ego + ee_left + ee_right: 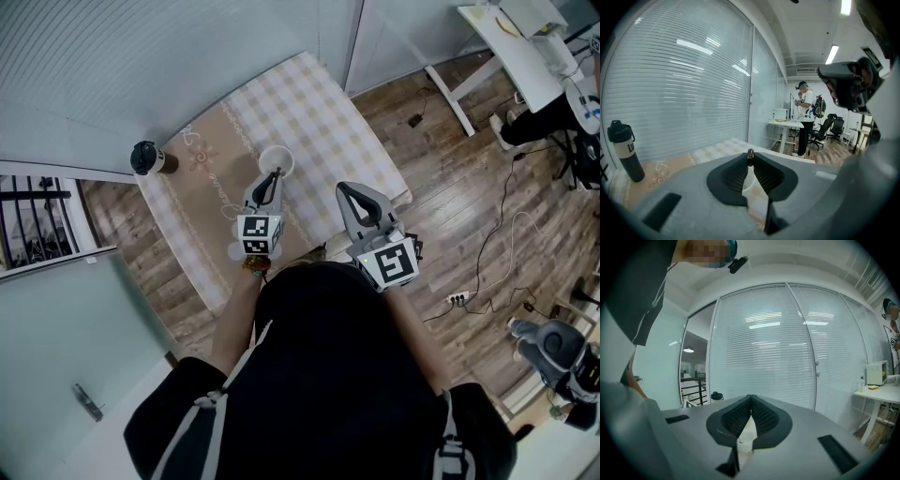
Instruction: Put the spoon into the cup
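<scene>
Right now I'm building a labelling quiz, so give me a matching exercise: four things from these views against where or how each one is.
Things:
1. spoon
2. cup
3. bottle
4. right gripper

Places or states:
A. upright at the left corner of the tablecloth
B. jaws together, nothing held
C. pinched in the left gripper
D. standing on the tablecloth just beyond the left gripper

Pairs: 1-C, 2-D, 3-A, 4-B
</scene>
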The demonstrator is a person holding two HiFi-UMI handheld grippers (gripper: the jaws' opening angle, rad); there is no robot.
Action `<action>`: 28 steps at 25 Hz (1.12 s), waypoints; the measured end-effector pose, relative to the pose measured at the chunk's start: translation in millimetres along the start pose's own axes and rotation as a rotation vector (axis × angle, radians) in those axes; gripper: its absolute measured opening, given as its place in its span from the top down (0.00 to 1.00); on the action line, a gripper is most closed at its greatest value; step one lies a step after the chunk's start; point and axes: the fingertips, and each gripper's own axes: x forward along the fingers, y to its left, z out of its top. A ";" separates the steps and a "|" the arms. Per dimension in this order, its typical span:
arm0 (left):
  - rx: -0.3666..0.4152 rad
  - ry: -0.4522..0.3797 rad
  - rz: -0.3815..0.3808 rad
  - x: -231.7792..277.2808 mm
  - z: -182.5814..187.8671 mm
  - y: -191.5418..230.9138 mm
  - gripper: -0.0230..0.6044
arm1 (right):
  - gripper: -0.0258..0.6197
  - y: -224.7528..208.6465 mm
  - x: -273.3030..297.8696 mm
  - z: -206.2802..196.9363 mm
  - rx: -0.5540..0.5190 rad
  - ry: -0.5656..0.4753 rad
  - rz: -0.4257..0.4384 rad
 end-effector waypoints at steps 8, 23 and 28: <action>-0.006 0.018 -0.009 -0.1 -12.4 -2.1 0.88 | 0.95 4.3 9.8 4.7 0.000 -0.001 0.017; -0.030 0.066 -0.016 6.0 -27.6 -6.8 0.88 | 0.95 5.3 6.0 -1.8 -0.002 0.011 0.024; -0.033 0.090 -0.010 6.5 -33.2 -6.5 0.88 | 0.95 5.0 5.1 -4.9 0.008 0.017 0.020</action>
